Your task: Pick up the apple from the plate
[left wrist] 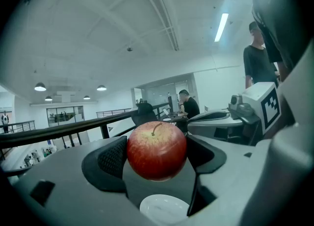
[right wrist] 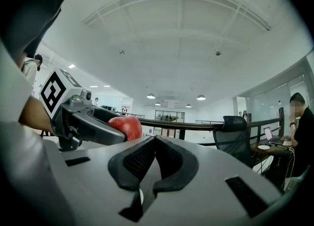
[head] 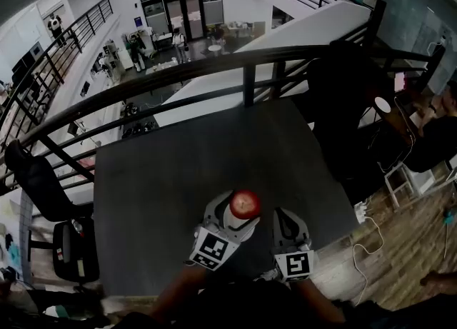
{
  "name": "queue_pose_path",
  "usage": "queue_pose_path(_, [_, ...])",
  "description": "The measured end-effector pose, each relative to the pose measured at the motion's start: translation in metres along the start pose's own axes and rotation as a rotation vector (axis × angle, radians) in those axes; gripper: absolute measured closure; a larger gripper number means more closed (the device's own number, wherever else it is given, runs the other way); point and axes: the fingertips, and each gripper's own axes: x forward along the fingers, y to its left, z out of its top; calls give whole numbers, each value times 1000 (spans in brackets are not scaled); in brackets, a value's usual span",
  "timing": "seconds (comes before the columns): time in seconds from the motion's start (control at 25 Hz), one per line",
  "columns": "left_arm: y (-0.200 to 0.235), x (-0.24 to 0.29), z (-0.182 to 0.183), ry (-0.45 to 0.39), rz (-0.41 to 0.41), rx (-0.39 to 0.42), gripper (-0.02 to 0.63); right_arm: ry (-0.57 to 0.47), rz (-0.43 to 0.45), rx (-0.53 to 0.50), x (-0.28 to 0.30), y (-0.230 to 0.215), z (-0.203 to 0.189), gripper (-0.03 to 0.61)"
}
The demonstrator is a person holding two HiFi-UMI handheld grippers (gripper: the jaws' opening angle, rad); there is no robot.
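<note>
Dark grey table (head: 178,192) is standing just beside a black railing (head: 243,63). One white plate (left wrist: 164,209) is sitting directly on its top, approx. near the person's edge, seen from the left gripper view.

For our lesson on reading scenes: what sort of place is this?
Probably an upper gallery in an open-plan office or lab building. A black railing overlooks a lower floor where people stand, and a person sits at a desk.
</note>
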Motion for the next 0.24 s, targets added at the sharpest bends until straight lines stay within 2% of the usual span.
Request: queue_pose_path(0.24, [-1, 4, -1, 7, 0, 5, 235, -22, -9, -7, 3, -5, -4, 555])
